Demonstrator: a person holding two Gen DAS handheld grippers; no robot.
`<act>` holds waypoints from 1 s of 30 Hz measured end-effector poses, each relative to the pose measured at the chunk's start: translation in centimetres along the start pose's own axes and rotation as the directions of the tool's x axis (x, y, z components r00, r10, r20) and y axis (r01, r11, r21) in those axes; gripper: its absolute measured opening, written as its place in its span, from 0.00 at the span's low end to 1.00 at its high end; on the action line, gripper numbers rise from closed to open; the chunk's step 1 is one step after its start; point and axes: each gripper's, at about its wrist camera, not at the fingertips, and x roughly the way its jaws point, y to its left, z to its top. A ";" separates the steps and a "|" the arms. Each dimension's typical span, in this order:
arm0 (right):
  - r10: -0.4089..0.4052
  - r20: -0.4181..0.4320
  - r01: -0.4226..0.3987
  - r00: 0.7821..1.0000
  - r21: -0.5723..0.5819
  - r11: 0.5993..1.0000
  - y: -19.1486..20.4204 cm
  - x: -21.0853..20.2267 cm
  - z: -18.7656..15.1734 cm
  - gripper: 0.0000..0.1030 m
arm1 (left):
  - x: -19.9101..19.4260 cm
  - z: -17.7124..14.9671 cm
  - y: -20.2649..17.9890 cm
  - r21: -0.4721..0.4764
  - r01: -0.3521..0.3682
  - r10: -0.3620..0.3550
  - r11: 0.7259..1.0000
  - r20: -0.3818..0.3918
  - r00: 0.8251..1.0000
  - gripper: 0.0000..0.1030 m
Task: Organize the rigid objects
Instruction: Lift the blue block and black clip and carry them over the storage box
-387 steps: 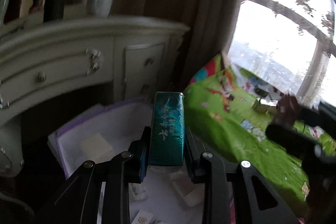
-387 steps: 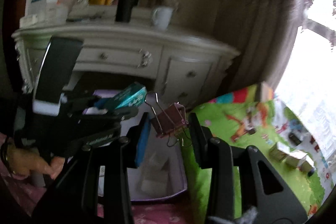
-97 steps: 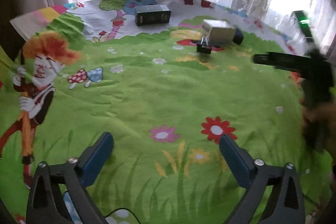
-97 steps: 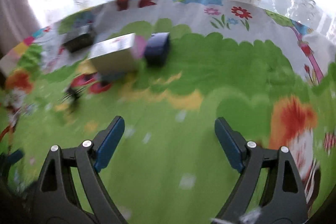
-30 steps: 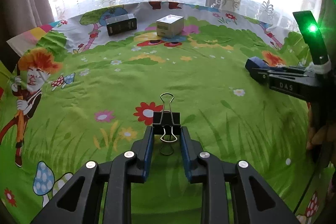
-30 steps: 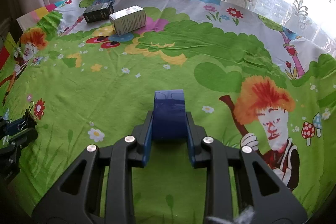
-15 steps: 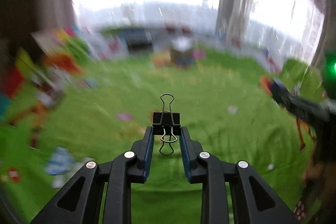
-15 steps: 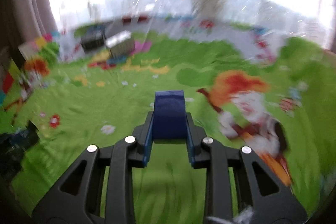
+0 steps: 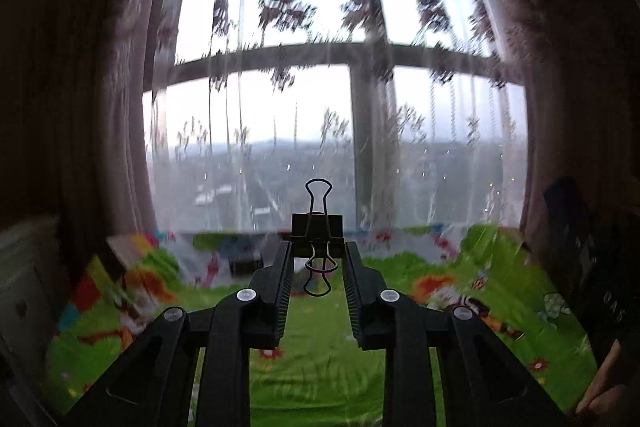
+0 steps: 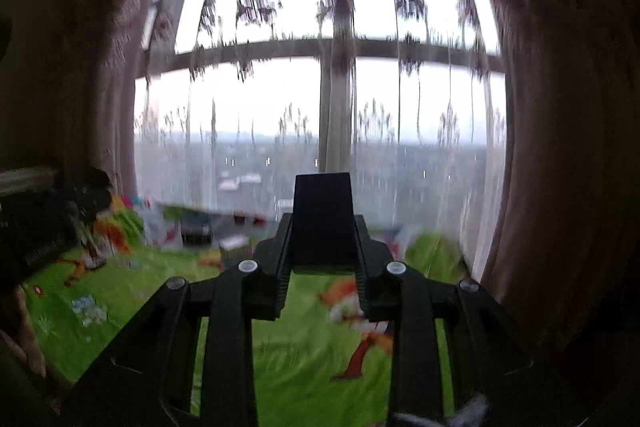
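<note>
My left gripper (image 9: 317, 251) is shut on a black binder clip (image 9: 317, 227), whose wire handles stick up and hang down between the fingers. It is held level, high above the green cartoon bedspread (image 9: 320, 359). My right gripper (image 10: 322, 247) is shut on a dark blue box (image 10: 322, 219) that looks almost black against the window. A black box (image 10: 196, 231) and a pale box (image 10: 234, 243) lie blurred at the far edge of the bedspread (image 10: 304, 355). The black box (image 9: 246, 263) shows in the left wrist view too.
A large window (image 9: 332, 99) with a lace curtain fills the background, with dark drapes (image 9: 80, 107) on both sides. A pale cabinet (image 9: 24, 287) stands at the left. The other gripper (image 10: 44, 227) and a hand (image 9: 600, 383) sit at the frame edges.
Both grippers have risen and tilted up from looking down at the bedspread to looking level at the window. Each has kept its hold: the clip in the left, the blue box in the right.
</note>
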 end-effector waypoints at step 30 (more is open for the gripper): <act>0.630 -0.081 -0.635 0.772 -0.129 0.761 18.4 -3.5 3.8 0.30 | -11.9 -2.6 14.7 -0.101 -0.346 0.332 0.933 -0.133 0.934 0.25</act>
